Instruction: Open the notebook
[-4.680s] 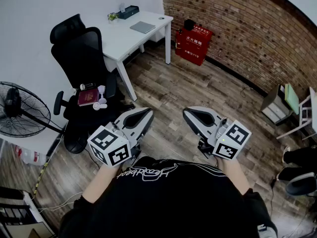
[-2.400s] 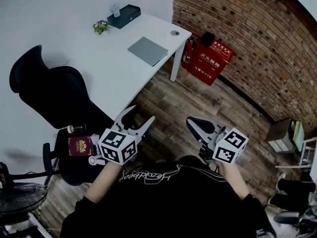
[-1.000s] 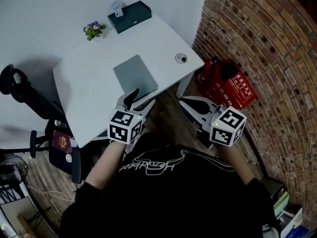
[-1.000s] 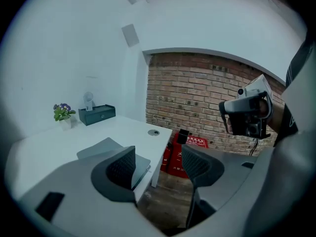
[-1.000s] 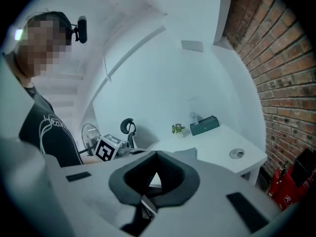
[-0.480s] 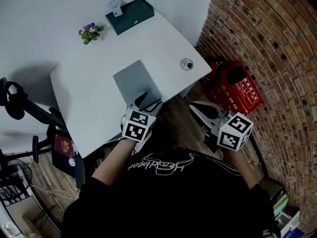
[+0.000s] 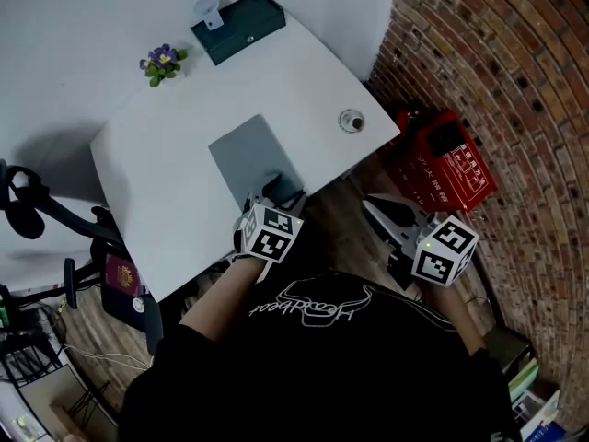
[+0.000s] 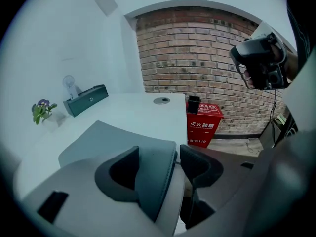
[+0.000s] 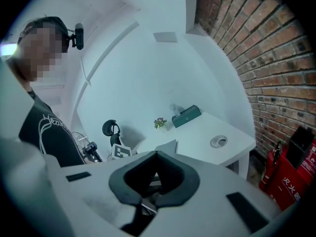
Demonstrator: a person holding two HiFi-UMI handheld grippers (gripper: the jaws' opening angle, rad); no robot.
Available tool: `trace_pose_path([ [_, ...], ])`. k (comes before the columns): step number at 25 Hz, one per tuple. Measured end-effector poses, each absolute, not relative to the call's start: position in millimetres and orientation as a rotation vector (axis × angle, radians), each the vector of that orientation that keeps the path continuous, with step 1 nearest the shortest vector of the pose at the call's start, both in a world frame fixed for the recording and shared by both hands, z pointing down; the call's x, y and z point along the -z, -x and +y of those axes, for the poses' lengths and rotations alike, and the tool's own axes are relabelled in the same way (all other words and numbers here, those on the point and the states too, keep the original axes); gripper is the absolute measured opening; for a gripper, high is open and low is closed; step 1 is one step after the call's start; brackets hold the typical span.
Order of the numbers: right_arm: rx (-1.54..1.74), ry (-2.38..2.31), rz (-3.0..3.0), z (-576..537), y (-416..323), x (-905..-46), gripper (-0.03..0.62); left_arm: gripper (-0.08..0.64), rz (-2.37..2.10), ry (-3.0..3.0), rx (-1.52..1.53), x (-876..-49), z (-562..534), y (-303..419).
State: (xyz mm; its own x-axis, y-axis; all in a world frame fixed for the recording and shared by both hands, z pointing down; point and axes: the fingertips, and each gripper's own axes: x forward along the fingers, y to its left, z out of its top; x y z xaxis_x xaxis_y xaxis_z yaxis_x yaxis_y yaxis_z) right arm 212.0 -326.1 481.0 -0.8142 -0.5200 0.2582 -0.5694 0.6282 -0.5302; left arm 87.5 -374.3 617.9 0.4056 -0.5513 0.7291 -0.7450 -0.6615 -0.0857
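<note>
A closed grey notebook lies flat on the white desk. My left gripper is at the notebook's near right corner. In the left gripper view that corner lies between the two jaws of the left gripper. They stand open, with a thin dark gap on the right side. My right gripper hangs off the desk's front edge, over the floor, with its jaws together and nothing in them. In the right gripper view the right gripper points toward the desk, and the notebook shows beyond it.
A dark green box and a small flower pot stand at the desk's far edge. A round cable hole is near its right corner. A red fire-equipment box stands by the brick wall. A black chair is at left.
The person has walked up to the desk. My left gripper has moved forward onto the notebook's near corner. The right gripper has stayed shut beside the desk edge.
</note>
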Motion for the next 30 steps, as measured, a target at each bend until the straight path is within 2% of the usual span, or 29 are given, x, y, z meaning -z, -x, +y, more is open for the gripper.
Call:
trace_pose_path([
  [3,-0.942,-0.920,-2.759,-324,-214,-483,-0.002,0.258,-1.156,-2.398,-1.102,-618,-375,-85],
  [11,-0.908,-0.924,-2.770,-323,-216,-478,0.000,0.245,-1.143,-2.403,-1.105,-618,-377,-84],
  [16,-0.913,-0.941,-2.776,-322,-219,-476,0.000,0.200,-1.107,-2.422,-1.115,-616,-374,-88],
  [23,-0.896,-0.930,-2.787,-314,-219,-477,0.000,0.079,-1.090,-2.458,-1.095,-608,-367,-97],
  [30,-0.864,-0.888,-2.801,-302,-211,-470,-0.001,0.049,-1.159,-2.465,-1.025,-589,-364,-89],
])
